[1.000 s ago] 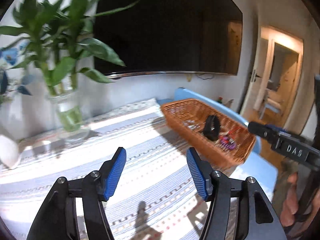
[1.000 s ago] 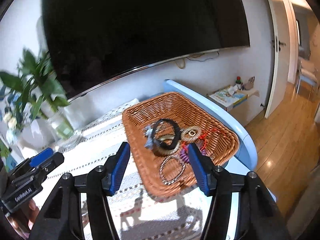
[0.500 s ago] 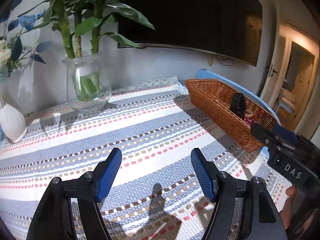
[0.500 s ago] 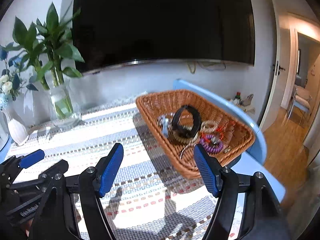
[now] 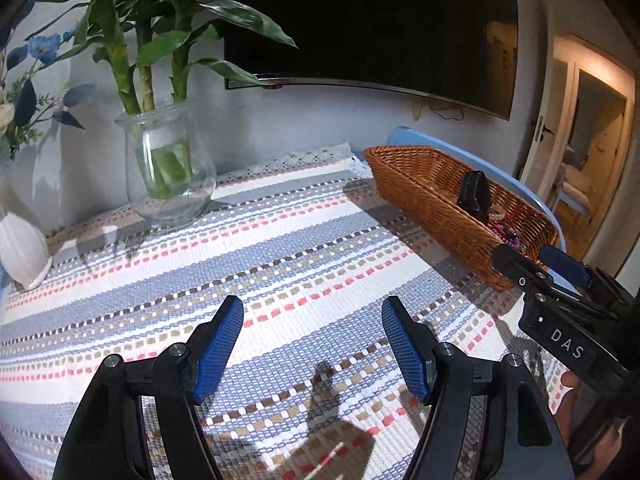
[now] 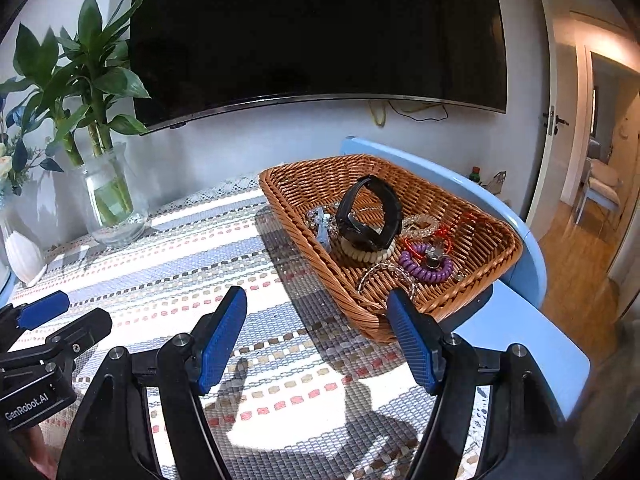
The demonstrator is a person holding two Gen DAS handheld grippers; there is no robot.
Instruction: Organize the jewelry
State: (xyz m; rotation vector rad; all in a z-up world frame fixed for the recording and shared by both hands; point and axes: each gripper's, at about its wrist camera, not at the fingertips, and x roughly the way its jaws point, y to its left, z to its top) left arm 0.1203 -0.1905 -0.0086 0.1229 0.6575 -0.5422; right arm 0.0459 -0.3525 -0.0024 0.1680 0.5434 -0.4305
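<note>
- The jewelry, a black band (image 6: 370, 216), cream beaded bracelet (image 6: 366, 255) and purple coil (image 6: 426, 266), lies heaped in the brown wicker basket (image 6: 460, 196).
- Left of the basket, both tongs, right (image 6: 318, 344) and left (image 5: 312, 350), gape empty above the striped counter (image 5: 280, 240).
- This fits sorting ahead or jewelry gathered.

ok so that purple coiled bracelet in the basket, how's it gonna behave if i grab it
The purple coiled bracelet looks like springy plastic, so it will probably stretch and flop rather than hold its shape. It seems light. A small metal piece sits on it and red cord lies against it, so it may drag neighbours along in the wicker basket.
</note>
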